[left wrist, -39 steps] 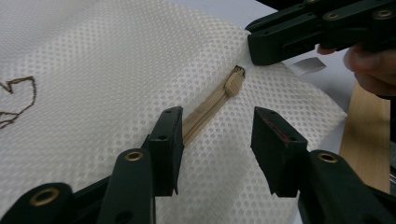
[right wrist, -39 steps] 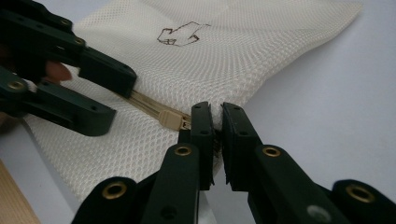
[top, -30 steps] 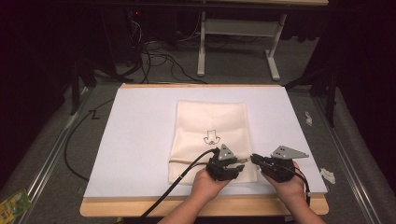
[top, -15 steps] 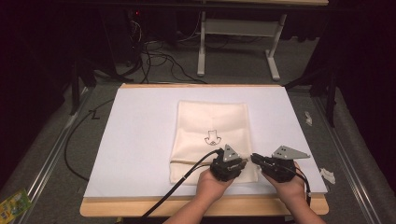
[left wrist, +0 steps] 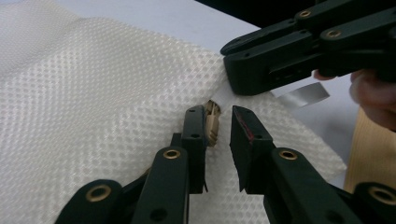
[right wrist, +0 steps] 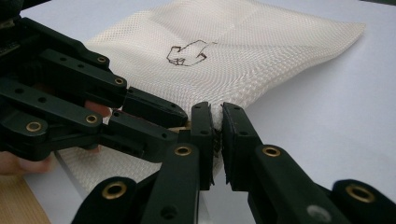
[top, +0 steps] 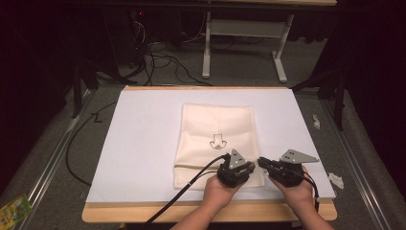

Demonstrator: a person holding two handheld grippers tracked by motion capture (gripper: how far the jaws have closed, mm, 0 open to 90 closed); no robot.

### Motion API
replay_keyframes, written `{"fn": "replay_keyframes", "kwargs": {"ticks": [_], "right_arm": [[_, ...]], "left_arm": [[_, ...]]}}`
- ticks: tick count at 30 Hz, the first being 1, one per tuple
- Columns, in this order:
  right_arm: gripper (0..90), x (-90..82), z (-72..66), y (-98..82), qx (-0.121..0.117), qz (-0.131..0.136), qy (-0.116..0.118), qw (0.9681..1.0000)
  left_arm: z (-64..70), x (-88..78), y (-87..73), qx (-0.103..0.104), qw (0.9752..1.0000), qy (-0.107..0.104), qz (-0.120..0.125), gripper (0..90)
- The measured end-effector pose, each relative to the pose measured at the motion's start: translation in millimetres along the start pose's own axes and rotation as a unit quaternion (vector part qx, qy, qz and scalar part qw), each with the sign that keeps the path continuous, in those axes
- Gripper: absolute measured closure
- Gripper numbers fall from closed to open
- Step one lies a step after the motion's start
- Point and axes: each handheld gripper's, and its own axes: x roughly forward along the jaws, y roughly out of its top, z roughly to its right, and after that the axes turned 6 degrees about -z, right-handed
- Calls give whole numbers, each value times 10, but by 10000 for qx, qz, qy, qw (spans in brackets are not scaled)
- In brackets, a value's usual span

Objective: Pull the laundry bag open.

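A cream mesh bag with a small black drawing lies flat on the white sheet. Both grippers meet at its near right corner. My right gripper is shut on the bag's edge, fabric pinched between its jaws. My left gripper has just been closing. Its jaws stand narrowly apart around the tan zipper pull, which rests against one pad with a slit left on the other side. In the high view the left gripper points right and the right gripper points left, tips almost touching.
The white sheet covers a wooden table whose edge runs along the front. A black cable trails from the left gripper toward the near left. Paper scraps lie at the right. Cables and a desk frame stand behind.
The left gripper has edged slightly right toward the right gripper at the bag's corner. The right gripper and the bag have stayed put.
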Motion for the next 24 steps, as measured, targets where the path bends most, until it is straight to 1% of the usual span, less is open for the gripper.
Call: {"fn": "replay_keyframes", "kwargs": {"ticks": [1, 4, 8, 9, 14, 15, 19, 24], "right_arm": [[848, 1, -4, 1, -4, 2, -2, 10000], [848, 0, -4, 1, 0, 1, 6, 10000], [848, -2, 1, -1, 5, -3, 6, 10000], [848, -3, 2, 0, 12, 2, 5, 10000], [850, -9, 1, 1, -1, 49, -12, 10000], [850, -13, 3, 3, 32, 51, -23, 10000], [851, -15, 8, 1, 75, 49, -7, 10000], [852, -19, 2, 3, 45, 53, -29, 10000]], "left_arm": [[12, 8, 0, 11, 10000, 19, 10, 764], [27, 24, -8, 0, 10000, 81, -10, 817], [11, 26, -16, -78, 9999, 64, 17, 860], [0, 20, -22, -123, 9999, 24, 50, 865], [6, 3, -34, -37, 9999, 50, 112, 870], [1, -4, -35, 13, 9999, 39, 98, 871], [-10, -19, -40, 19, 10000, 17, 81, 871], [-19, -49, -52, 102, 9999, 51, 36, 872]]}}
